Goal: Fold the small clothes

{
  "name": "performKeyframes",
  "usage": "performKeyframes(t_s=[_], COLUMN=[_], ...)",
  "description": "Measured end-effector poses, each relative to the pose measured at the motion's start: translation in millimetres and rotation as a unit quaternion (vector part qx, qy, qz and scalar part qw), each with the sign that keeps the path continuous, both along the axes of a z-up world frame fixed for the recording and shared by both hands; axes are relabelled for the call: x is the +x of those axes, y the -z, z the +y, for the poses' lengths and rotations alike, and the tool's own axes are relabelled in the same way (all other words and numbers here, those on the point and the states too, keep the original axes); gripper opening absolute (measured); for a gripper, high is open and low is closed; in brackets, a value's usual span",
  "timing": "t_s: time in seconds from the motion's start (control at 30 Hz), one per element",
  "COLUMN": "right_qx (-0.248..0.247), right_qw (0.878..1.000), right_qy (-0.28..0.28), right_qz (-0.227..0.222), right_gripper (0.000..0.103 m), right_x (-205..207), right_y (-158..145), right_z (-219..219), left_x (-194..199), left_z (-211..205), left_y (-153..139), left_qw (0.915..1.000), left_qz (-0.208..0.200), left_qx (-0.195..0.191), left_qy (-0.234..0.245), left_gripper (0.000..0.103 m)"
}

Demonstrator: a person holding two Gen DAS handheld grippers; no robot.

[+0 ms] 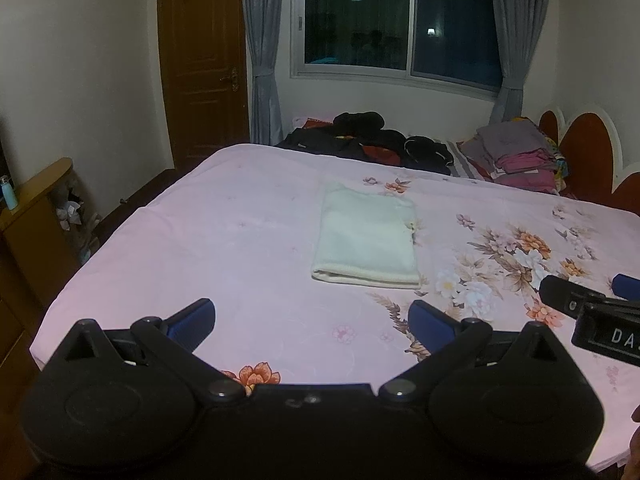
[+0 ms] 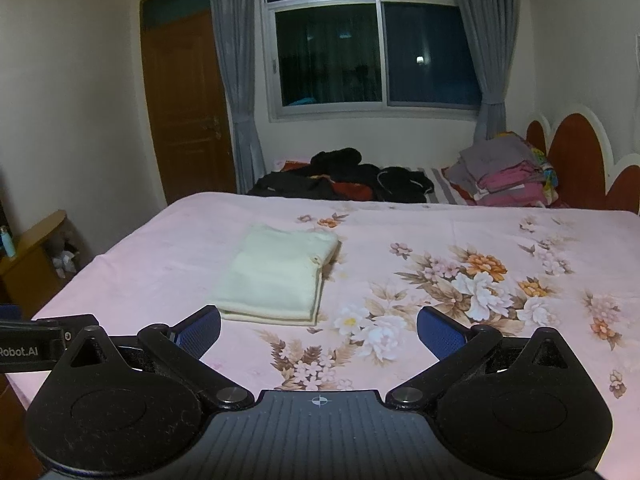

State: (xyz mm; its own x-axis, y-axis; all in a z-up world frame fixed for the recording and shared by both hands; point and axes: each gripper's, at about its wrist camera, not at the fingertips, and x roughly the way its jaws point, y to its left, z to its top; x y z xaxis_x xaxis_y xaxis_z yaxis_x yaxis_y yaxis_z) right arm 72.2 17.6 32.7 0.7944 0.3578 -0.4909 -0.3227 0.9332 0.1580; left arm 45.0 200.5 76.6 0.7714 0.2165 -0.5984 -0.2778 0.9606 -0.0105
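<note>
Both grippers, the left gripper (image 1: 312, 320) and the right gripper (image 2: 319, 330), hover with fingers spread wide, holding nothing. Ahead, a pale cream folded cloth garment (image 1: 366, 242) lies flat on the pink floral bedsheet (image 1: 240, 240), long axis running away toward the window. It looks soft, light and limp; near corners seem the best hold.

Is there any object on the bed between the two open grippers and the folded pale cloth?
Nothing visible is. Between the left gripper and the folded pale cloth lies only bare pink floral bedsheet; the same holds for the right gripper. The dark clothes and the folded stack lie far behind the cloth.
</note>
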Motion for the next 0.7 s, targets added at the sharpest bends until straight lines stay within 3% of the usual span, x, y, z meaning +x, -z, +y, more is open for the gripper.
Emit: performKeyframes(t_s=[0.7], right_qx=[0.001], right_qw=[1.000], right_qy=[-0.002], right_qz=[-0.004], right_gripper=[0.103], right_x=[-4.1], right_y=[-1.7], right_z=[0.1], left_x=[-4.3], left_z=[1.9], left_y=[-6.4], left_qw=[1.0000], left_qz=[-0.002], left_qx=[0.000], left_qy=[0.005], left_gripper=[0.103])
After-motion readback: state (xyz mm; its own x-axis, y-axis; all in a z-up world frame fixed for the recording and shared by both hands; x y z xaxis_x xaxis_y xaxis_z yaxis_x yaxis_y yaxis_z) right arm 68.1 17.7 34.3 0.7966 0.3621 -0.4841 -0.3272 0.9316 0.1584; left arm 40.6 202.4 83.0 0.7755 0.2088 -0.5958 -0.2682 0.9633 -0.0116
